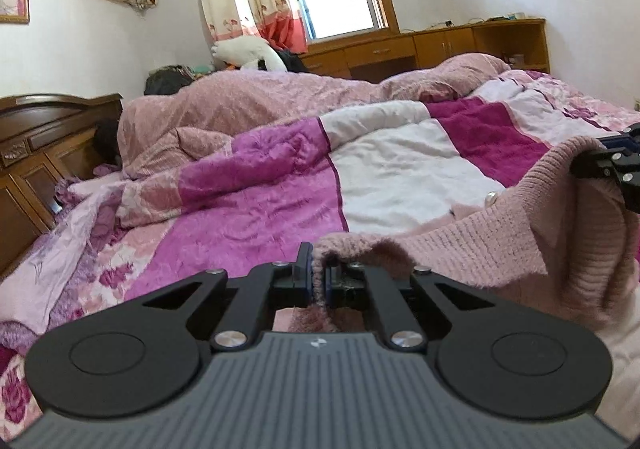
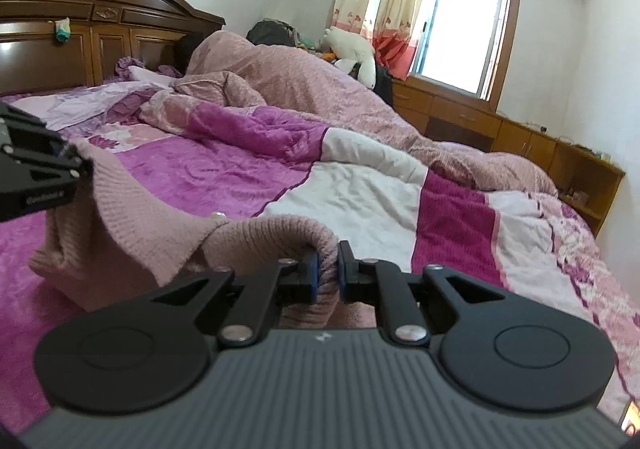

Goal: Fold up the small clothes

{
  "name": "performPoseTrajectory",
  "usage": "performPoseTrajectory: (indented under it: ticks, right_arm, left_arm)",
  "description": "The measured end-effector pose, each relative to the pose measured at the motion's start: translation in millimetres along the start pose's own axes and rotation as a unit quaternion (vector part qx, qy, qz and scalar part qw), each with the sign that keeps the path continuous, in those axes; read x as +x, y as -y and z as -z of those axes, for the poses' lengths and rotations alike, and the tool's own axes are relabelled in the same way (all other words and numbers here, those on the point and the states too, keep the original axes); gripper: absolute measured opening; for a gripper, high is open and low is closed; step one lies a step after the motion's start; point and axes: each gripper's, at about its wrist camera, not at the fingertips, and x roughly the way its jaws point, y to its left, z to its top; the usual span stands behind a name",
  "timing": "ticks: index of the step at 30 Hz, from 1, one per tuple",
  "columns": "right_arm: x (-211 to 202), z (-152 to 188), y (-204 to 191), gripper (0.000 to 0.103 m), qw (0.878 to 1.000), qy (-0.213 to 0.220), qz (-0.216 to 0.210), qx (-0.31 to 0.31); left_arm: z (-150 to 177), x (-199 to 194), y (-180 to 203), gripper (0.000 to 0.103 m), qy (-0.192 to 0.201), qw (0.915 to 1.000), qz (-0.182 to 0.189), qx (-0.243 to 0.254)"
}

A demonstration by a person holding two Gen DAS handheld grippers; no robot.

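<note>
A small pink knitted sweater [image 1: 500, 233] hangs stretched between both grippers just above the bed. My left gripper [image 1: 319, 273] is shut on one ribbed edge of it. My right gripper [image 2: 328, 269] is shut on another edge of the sweater [image 2: 160, 225]. In the left wrist view the right gripper [image 1: 576, 165] shows at the right edge, pinching the cloth. In the right wrist view the left gripper [image 2: 82, 165] shows at the left edge, also on the cloth. A pearl button [image 1: 491, 199] sits on the knit.
The bed is covered by a magenta, white and pink quilt [image 1: 392, 165]. A bunched pink blanket [image 1: 248, 97] lies along the far side. A wooden headboard [image 2: 80, 29], a low wooden cabinet [image 1: 440, 45] under the window and a white plush toy [image 2: 352, 49] stand behind.
</note>
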Motion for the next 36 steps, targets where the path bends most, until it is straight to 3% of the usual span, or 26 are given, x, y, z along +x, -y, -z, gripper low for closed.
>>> performPoseTrajectory:
  ticks: [5,10,20,27,32,34,36]
  right_arm:
    - [31,-9,7,0.013,1.000,-0.001,0.008,-0.005]
    - [72,-5,6,0.013,1.000,-0.026,0.007,-0.010]
    - [153,38,-3,0.013,0.993,-0.117,-0.005,-0.008]
    - [178,53,1,0.017,0.989,-0.146,-0.013,0.022]
    - [166,47,14,0.034,0.988,-0.138,-0.019,0.062]
    - [156,43,19,0.040,0.989,-0.129,-0.017,0.068]
    - [145,39,24,0.040,0.990,-0.121,-0.017,0.072]
  left_arm:
    - [-18,32,-2,0.006,0.008,0.9999,-0.009,0.006]
    - [-24,81,-2,0.006,-0.011,0.9999,-0.008,0.003]
    - [20,187,12,0.006,-0.091,0.9958,0.001,0.009]
    - [40,222,12,0.007,-0.141,0.9898,0.017,0.007]
    - [35,207,5,0.033,-0.147,0.9889,0.020,0.009]
    - [29,196,-1,0.049,-0.143,0.9894,0.020,0.006]
    - [24,181,-7,0.053,-0.134,0.9907,0.023,0.002]
